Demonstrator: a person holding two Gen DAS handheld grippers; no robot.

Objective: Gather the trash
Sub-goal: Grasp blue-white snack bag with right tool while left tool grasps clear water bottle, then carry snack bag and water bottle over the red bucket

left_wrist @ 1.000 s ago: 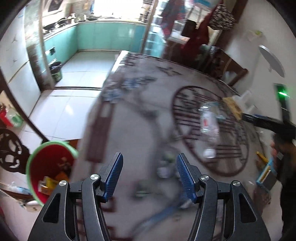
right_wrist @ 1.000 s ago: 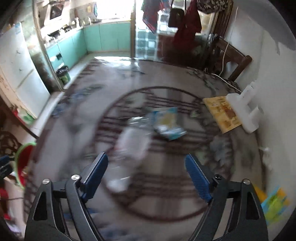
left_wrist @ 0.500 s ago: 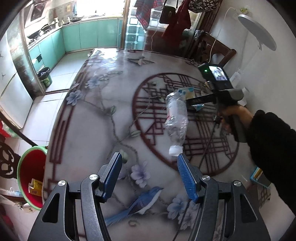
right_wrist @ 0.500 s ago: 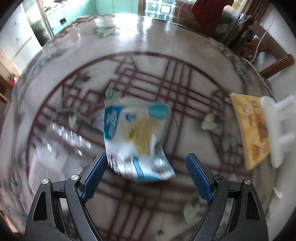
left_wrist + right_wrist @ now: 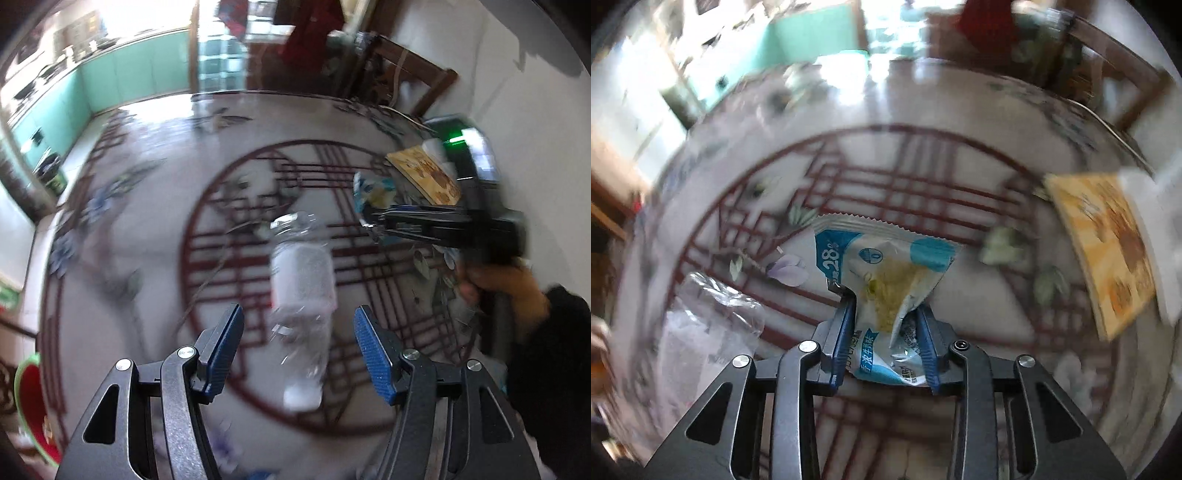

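A clear crushed plastic bottle point(image 5: 301, 295) lies on the patterned table point(image 5: 147, 229), cap end toward me. My left gripper point(image 5: 299, 325) is open, its blue pads on either side of the bottle's near half, not touching it. The bottle also shows at the left of the right wrist view point(image 5: 701, 325). My right gripper point(image 5: 886, 314) is shut on a blue and white snack wrapper point(image 5: 882, 266), pinching its near end. In the left wrist view the right gripper point(image 5: 373, 221) holds the wrapper point(image 5: 373, 192) beyond the bottle.
A red bin with a green rim point(image 5: 29, 402) stands on the floor at the lower left. A yellow printed box point(image 5: 1108, 251) and a white object lie at the table's right edge. Wooden chairs point(image 5: 399, 74) stand behind the table.
My left gripper has moved forward so its open pads flank the bottle. My right gripper has closed on the snack wrapper, which was lying flat before.
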